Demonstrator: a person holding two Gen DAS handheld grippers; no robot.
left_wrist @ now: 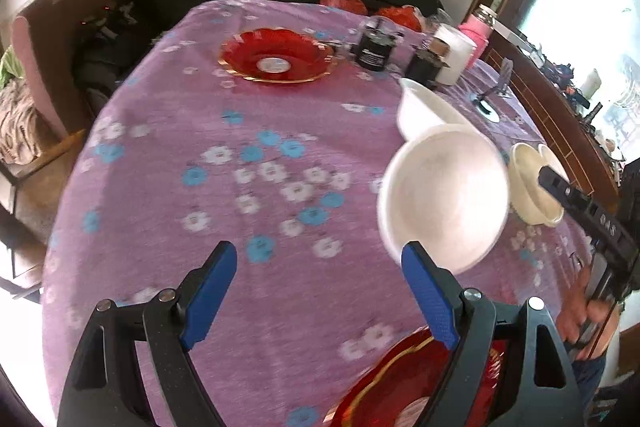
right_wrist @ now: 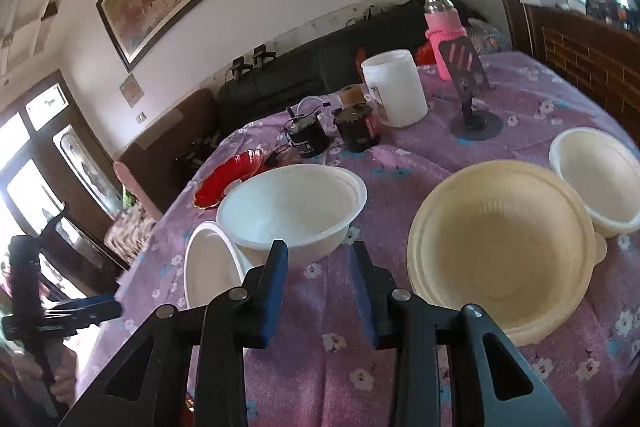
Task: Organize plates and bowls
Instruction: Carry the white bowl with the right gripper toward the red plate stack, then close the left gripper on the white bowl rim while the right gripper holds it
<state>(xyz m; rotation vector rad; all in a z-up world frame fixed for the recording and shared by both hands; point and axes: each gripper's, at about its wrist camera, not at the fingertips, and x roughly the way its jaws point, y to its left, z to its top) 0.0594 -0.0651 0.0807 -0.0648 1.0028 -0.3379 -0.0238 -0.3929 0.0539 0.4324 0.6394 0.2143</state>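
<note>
1. Left gripper (left_wrist: 320, 251): shown with the jaws spread wide over the table (left_wrist: 240, 187); nothing is held between the blue fingers. The right finger's tip is seen overlapping the rim of the tilted bowl (left_wrist: 444, 199); whether the two touch cannot be told.
2. Right gripper (right_wrist: 319, 247): shown with the jaws set narrowly apart; only the flowered purple cloth is seen in the gap, and nothing is gripped. It is pointed between the large white bowl (right_wrist: 292, 207) and the cream bowl (right_wrist: 500, 247).
3. Cream bowl: set upright on the cloth, just right of the right gripper's fingers.
4. Large white bowl: set upright, just beyond the right gripper's left finger.
5. Tilted bowl: stood on its edge, touching the near left side of the large white bowl, with its opening turned toward the left gripper.
6. Small white bowl (right_wrist: 596, 179): placed upright just behind the cream bowl, at the right edge of the table.
7. Far red plate (left_wrist: 276, 57): laid flat near the far side of the table, well apart from the bowls.
8. Near red plate (left_wrist: 384, 387): laid at the near edge, partly hidden beneath the left gripper's right finger.
9. Tub (right_wrist: 396, 87), bottle (right_wrist: 444, 31) and stand (right_wrist: 472, 99): grouped at the far end, behind the bowls.
</note>
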